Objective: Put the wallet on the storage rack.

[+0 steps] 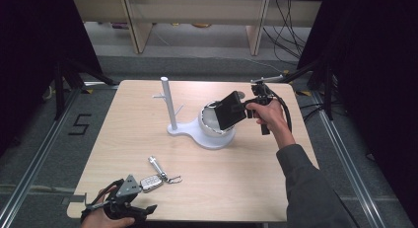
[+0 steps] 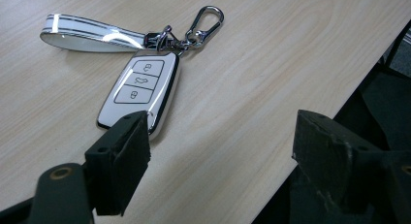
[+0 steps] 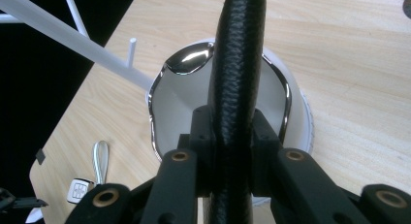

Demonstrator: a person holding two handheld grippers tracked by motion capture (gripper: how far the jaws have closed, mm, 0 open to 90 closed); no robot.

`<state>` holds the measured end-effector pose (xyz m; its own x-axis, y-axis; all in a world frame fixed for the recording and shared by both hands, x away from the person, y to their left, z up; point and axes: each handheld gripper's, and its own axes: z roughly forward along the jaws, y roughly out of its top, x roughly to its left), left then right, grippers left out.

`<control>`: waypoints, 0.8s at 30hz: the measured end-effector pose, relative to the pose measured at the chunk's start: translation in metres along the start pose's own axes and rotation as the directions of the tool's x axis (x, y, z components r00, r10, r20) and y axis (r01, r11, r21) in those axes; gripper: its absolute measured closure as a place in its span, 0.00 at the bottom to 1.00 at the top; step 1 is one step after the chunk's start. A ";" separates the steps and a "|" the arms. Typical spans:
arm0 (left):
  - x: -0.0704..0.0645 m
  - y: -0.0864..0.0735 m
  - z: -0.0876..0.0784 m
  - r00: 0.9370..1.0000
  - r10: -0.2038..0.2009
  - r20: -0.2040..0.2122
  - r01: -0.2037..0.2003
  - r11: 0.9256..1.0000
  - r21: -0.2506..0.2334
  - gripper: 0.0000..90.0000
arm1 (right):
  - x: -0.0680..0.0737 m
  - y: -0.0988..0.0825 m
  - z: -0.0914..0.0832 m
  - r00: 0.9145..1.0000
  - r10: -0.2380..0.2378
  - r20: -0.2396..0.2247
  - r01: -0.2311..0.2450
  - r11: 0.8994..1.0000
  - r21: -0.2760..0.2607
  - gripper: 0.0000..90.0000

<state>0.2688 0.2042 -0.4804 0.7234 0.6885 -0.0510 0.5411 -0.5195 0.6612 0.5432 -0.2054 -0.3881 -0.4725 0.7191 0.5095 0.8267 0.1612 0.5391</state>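
Right gripper [image 1: 245, 108] is clamping a flat black wallet [image 1: 231, 110], jaws pressed together on its edge. It is hanging tilted just over the bowl [image 1: 213, 120], which is sitting on the round end of the white stand [image 1: 173, 120] mid-counter. In the right gripper view the wallet [image 3: 236, 78] is showing edge-on: thick, black, pebbled grain like leather, rounded at the spine, rising straight up between the two pads. From the high view its broad face is plain, dull and rectangular.

Bowl is white inside with a wavy, mirror-bright rim [image 3: 169, 73]. Stand is carrying a slim upright post with short side pegs.

Left gripper [image 1: 129, 201] is resting at the near left edge of the counter, jaws standing wide apart, nothing between them. Just ahead of it a white car key fob [image 2: 140, 90] with three buttons is lying flat, a white strap [image 2: 92, 34] and a metal clip [image 2: 204, 21] attached.

Counter [image 1: 246, 178] is pale wood grain, rounded corners. Around it: grey floor with a "5" marked at left, metal rails on either side, black drapes, light wooden furniture legs and loose cables at the back.
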 end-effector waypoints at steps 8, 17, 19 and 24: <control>0.000 -0.001 0.002 1.000 0.009 -0.006 -0.008 1.000 0.021 0.23 | 0.001 0.001 0.010 1.000 0.011 -0.004 -0.011 1.000 0.025 0.86; 0.000 -0.001 0.003 1.000 0.012 -0.007 -0.012 1.000 0.024 0.23 | 0.001 0.001 0.018 1.000 0.017 -0.006 -0.017 0.999 0.038 0.86; 0.000 -0.001 0.003 1.000 0.012 -0.006 -0.012 1.000 0.023 0.23 | 0.000 0.000 0.021 1.000 0.021 -0.009 -0.020 0.999 0.038 0.86; 0.000 -0.002 0.003 1.000 0.011 0.000 -0.011 1.000 0.025 0.23 | -0.001 -0.001 0.031 1.000 -0.005 -0.008 0.005 0.999 0.032 0.86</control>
<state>0.2690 0.2033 -0.4841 0.7296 0.6825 -0.0435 0.5432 -0.5397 0.6431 0.5522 -0.1856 -0.4106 -0.4794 0.7126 0.5123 0.8334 0.1867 0.5201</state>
